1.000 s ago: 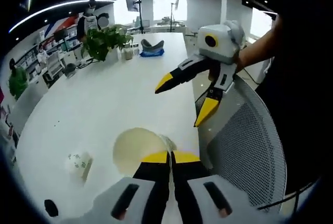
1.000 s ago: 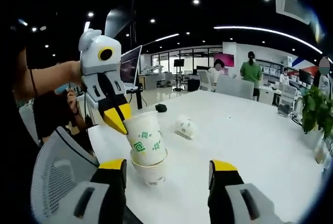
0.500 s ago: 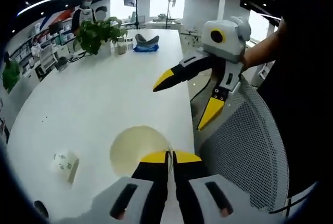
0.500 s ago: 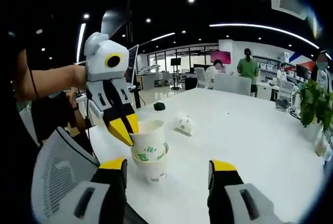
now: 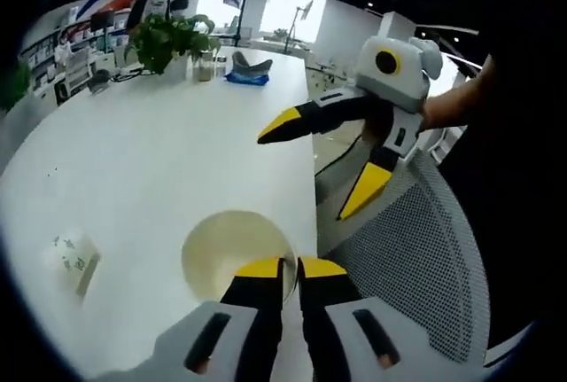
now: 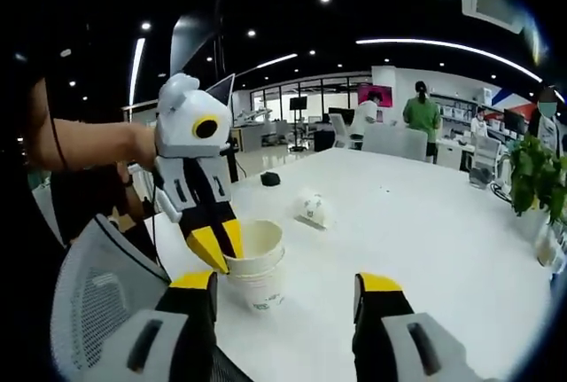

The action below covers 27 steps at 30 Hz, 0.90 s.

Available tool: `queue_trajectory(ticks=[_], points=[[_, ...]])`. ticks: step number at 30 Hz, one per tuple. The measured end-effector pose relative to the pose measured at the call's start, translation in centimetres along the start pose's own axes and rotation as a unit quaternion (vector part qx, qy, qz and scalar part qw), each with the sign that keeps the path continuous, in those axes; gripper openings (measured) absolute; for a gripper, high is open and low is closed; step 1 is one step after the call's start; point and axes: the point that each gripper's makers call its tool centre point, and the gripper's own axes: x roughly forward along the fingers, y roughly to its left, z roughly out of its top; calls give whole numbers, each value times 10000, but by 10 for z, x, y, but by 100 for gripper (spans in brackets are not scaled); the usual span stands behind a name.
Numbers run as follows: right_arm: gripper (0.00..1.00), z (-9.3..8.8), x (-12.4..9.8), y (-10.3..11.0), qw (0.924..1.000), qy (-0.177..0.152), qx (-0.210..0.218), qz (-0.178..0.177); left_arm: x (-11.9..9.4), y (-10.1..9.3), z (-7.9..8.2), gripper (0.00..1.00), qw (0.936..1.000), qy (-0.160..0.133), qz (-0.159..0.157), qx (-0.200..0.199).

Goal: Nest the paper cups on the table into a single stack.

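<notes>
A white paper cup with green print (image 6: 257, 242) sits nested deep in a second cup (image 6: 262, 292) that stands near the white table's (image 6: 425, 222) edge. My left gripper (image 6: 215, 253) is shut on the upper cup's rim. In the left gripper view I look down into that cup (image 5: 226, 253), with my left gripper (image 5: 291, 267) pinching its near rim. My right gripper (image 6: 285, 283) is open just in front of the stack, holding nothing. It hangs open over the table edge in the left gripper view (image 5: 317, 165). A third cup (image 6: 312, 209) (image 5: 73, 258) lies on its side farther along the table.
A grey mesh chair (image 5: 416, 267) (image 6: 89, 302) stands against the table edge by the stack. A potted plant (image 5: 164, 36) (image 6: 536, 183), a blue item (image 5: 246, 79) and a small black object (image 6: 268, 179) sit far off on the table. People stand in the background.
My left gripper has come down with the held cup, which was tilted above the standing cup and now sits deep inside it. The right gripper has stayed open.
</notes>
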Motion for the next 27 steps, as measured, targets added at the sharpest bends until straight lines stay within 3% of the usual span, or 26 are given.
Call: queue_trajectory(ticks=[6,18,27], points=[[61,-2,1,0,10000,52,-18,9,9,4,-10,5,9998,21,-74,-165],[61,-4,1,-1,9999,102,-94,-18,8,-4,-3,6,9998,5,-84,-184],[61,-5,2,-4,9999,93,-96,-54,-2,-1,-2,17,9998,-141,44,-128]])
